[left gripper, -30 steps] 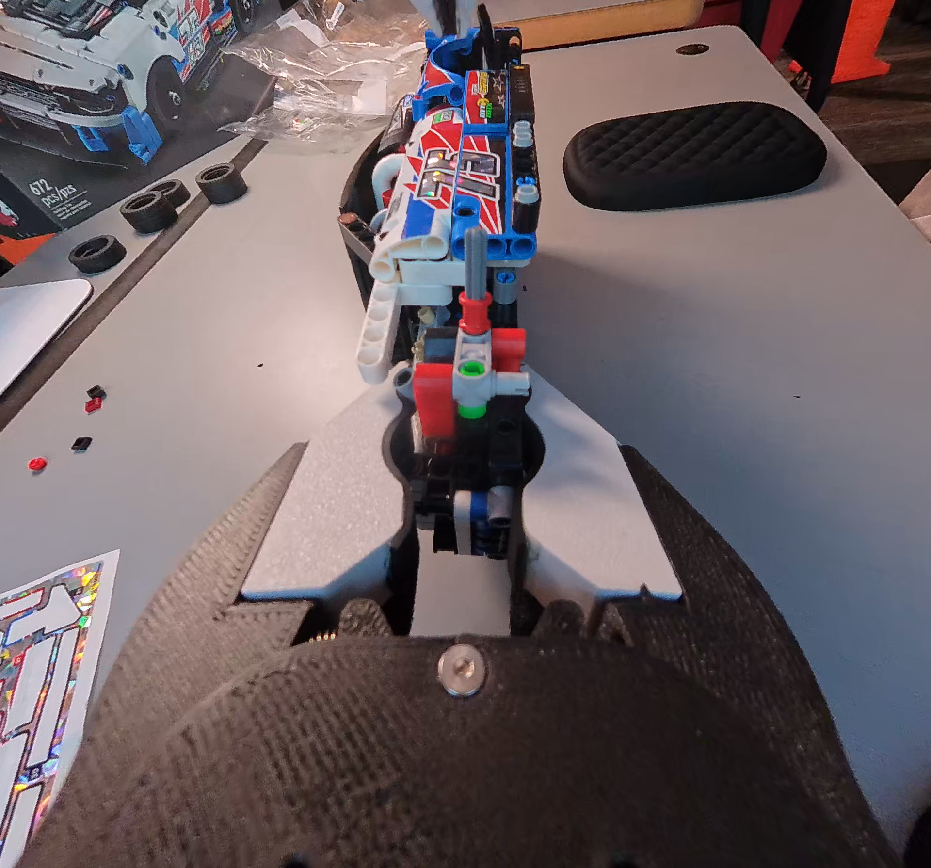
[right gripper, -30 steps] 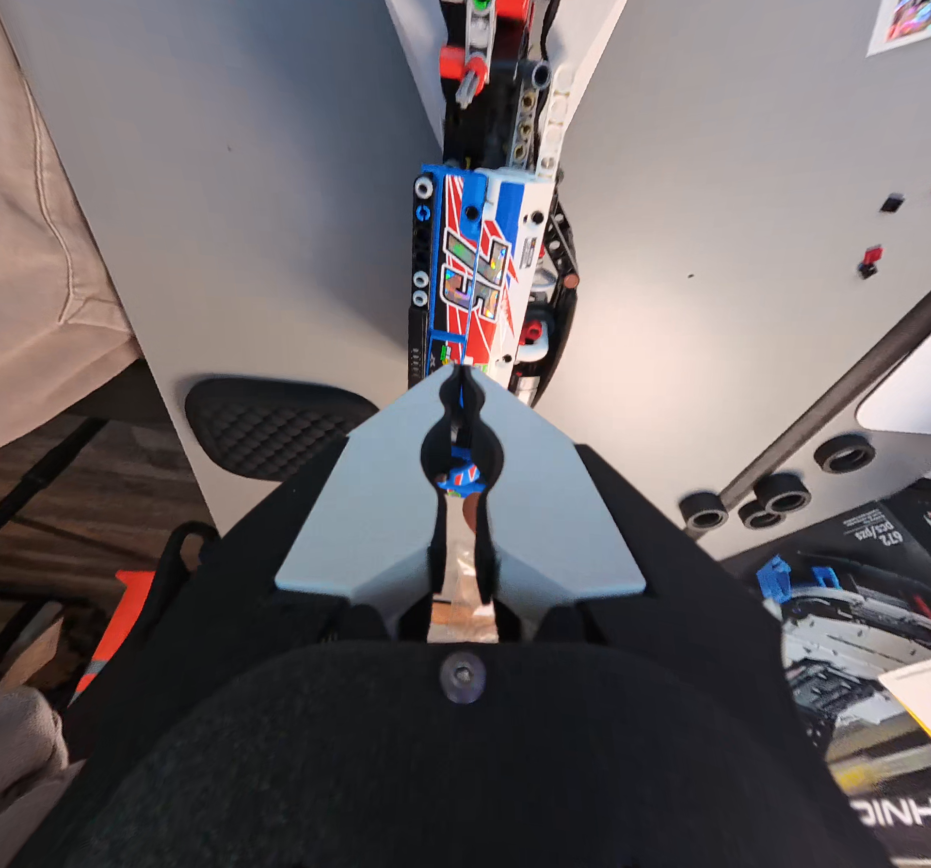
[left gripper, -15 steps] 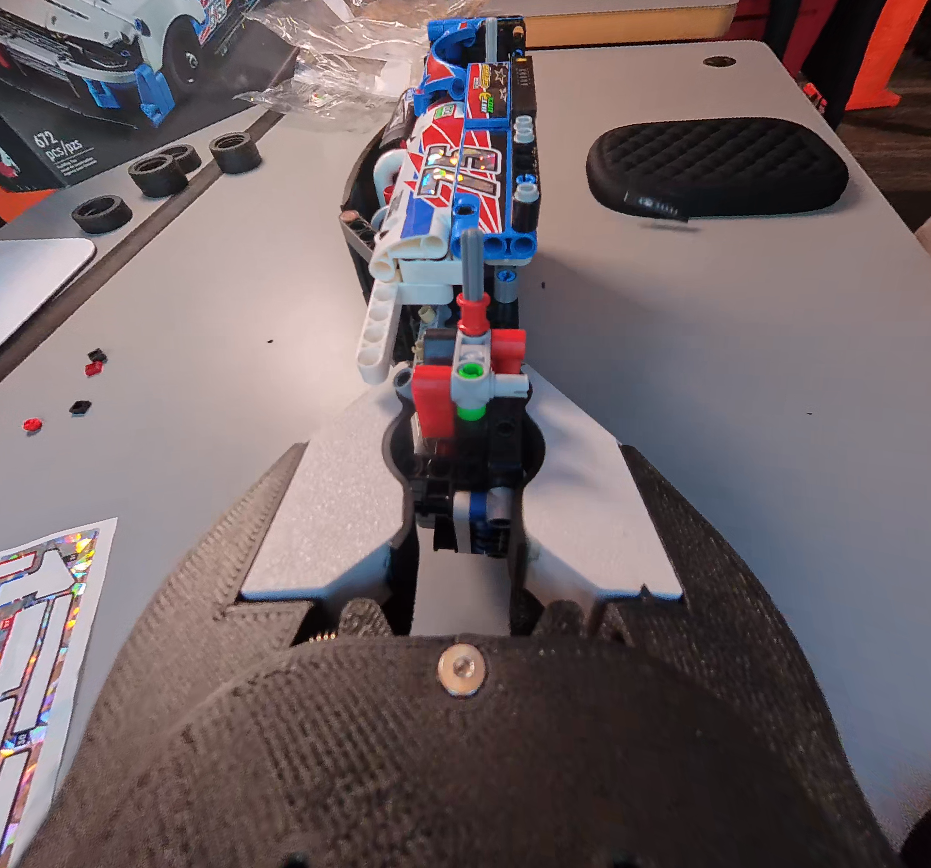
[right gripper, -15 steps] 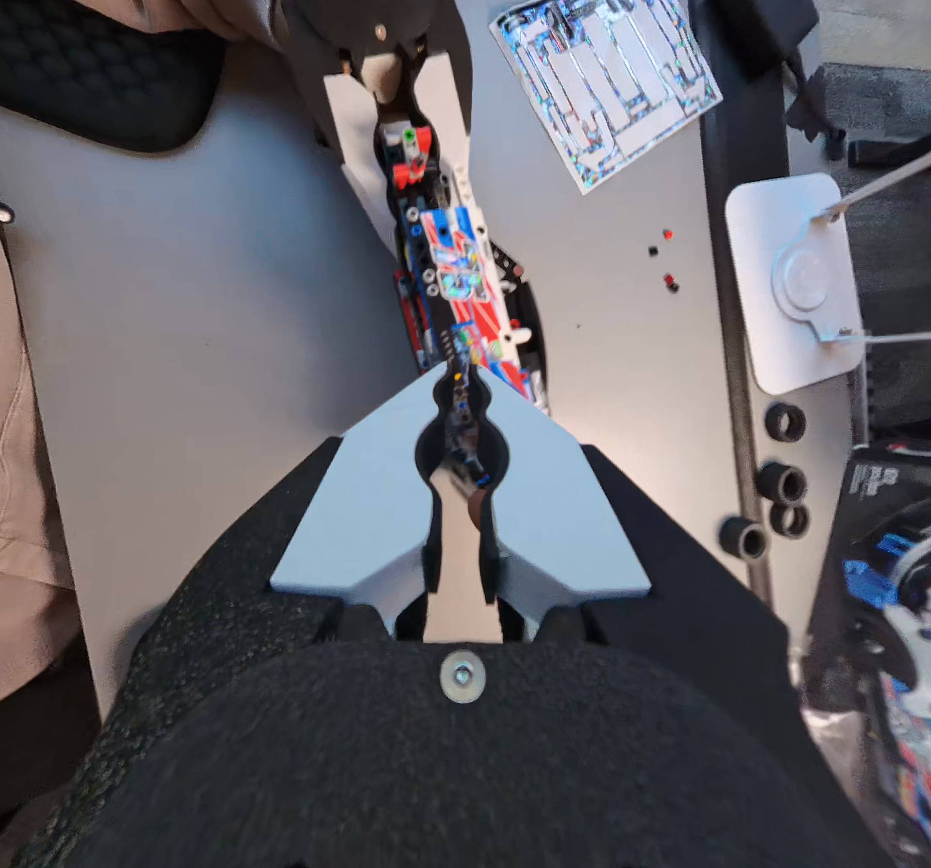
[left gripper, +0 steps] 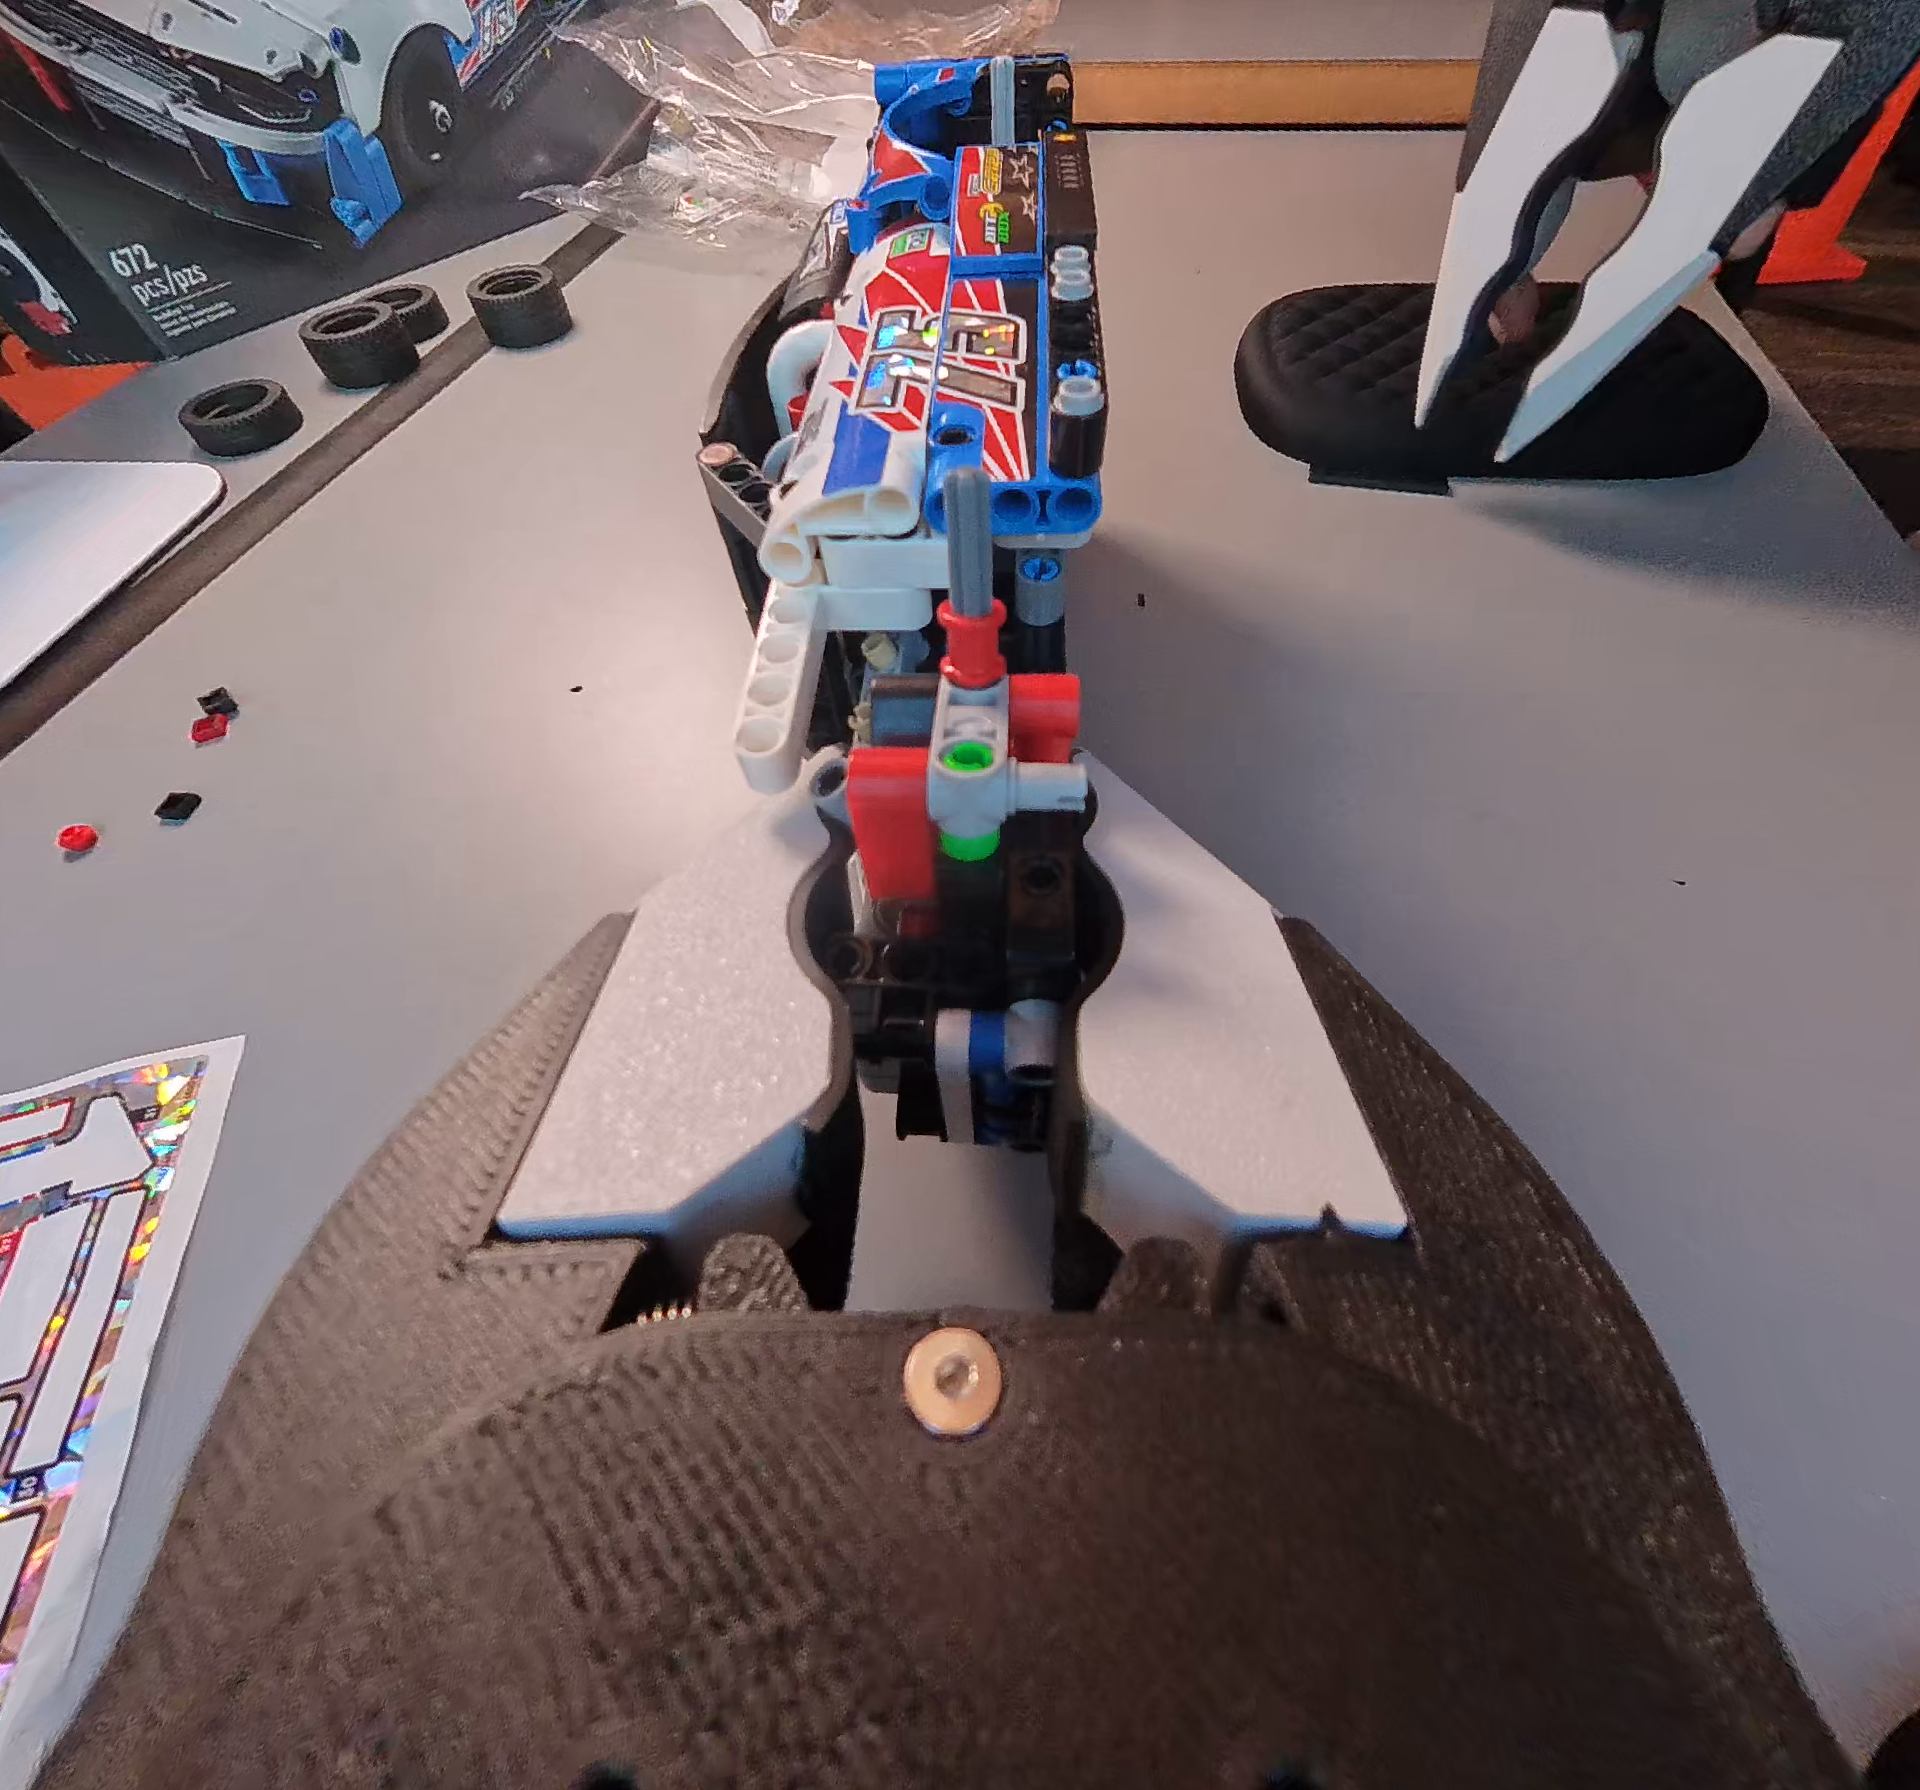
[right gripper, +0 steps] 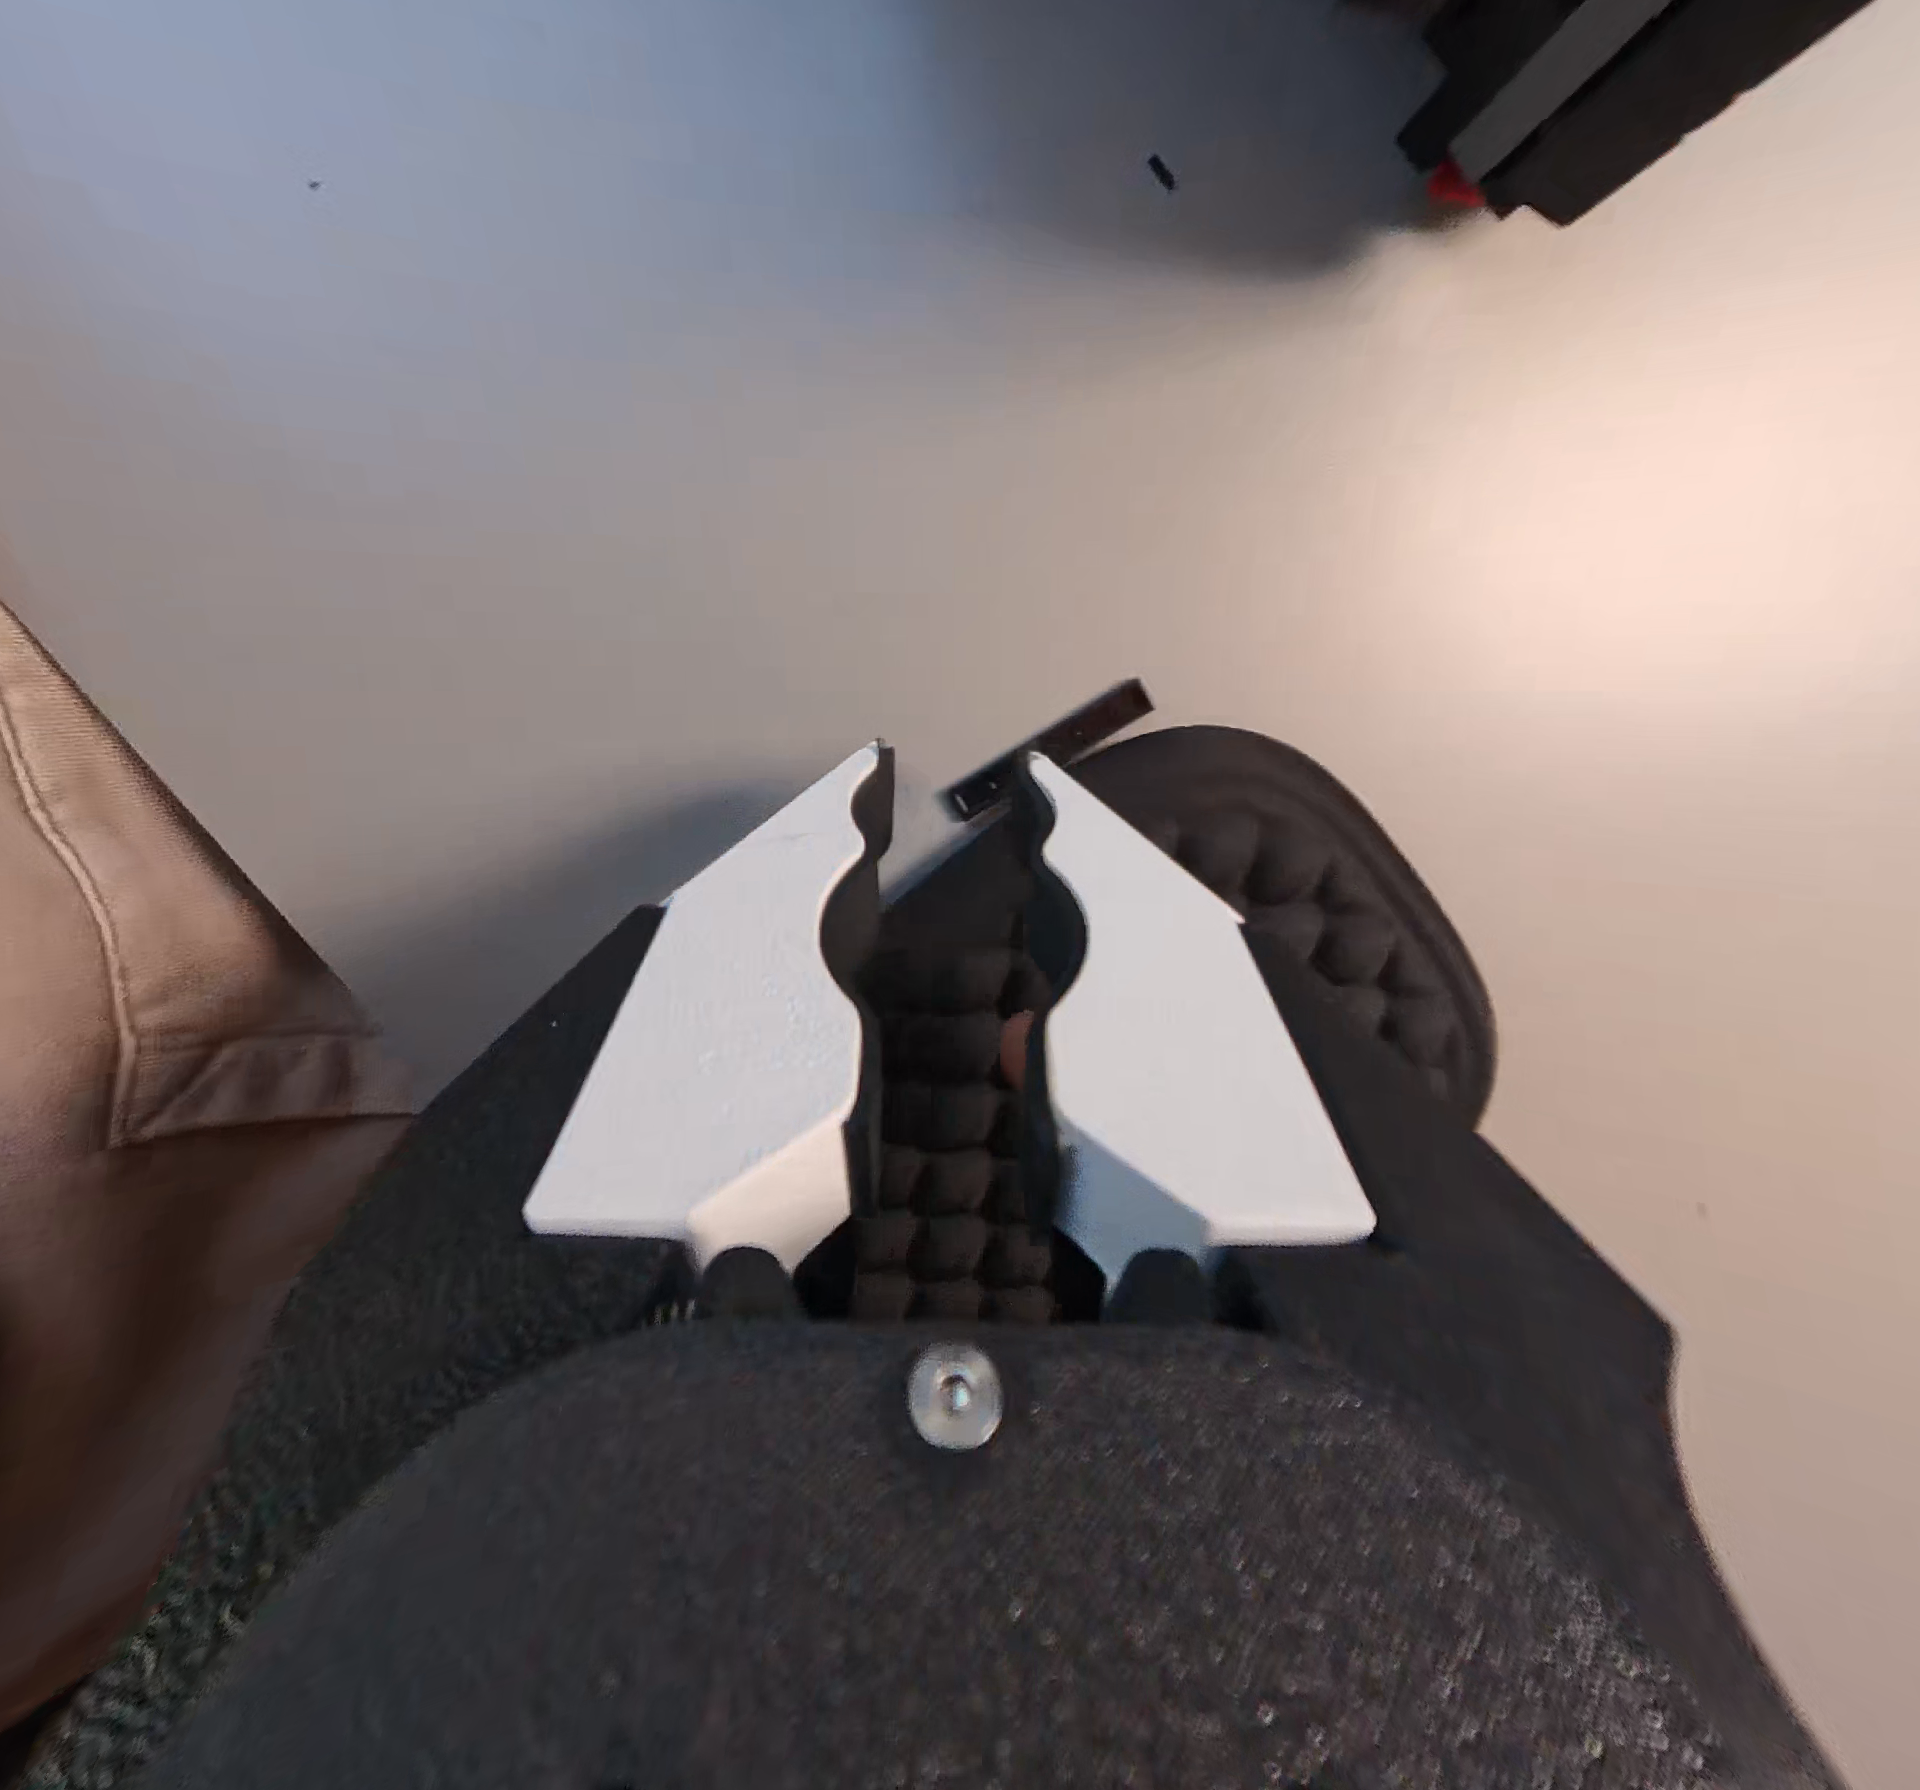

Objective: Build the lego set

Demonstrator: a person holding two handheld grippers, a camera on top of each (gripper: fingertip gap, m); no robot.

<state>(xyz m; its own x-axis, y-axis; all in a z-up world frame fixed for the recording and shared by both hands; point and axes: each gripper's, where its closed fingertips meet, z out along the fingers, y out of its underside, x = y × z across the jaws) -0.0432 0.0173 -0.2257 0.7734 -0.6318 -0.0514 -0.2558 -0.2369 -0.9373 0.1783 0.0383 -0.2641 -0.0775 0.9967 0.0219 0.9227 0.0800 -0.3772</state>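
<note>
My left gripper [left gripper: 961, 919] is clamped on the near end of the lego car body [left gripper: 940, 410], which stands on its side on the grey table [left gripper: 1455, 805], running away from me. My right gripper [right gripper: 954, 774] hangs with its fingers spread and nothing between them, over the near-left end of the black quilted pad [right gripper: 1340, 919], far right of the car. Four loose tyres [left gripper: 358, 343] lie far left.

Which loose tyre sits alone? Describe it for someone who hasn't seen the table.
Start at the set box on the table's far left. Four black tyres lie along the dark seam before it. Three cluster together; the lone tyre lies apart, nearest the camera, beside a pale flat plate.
</note>
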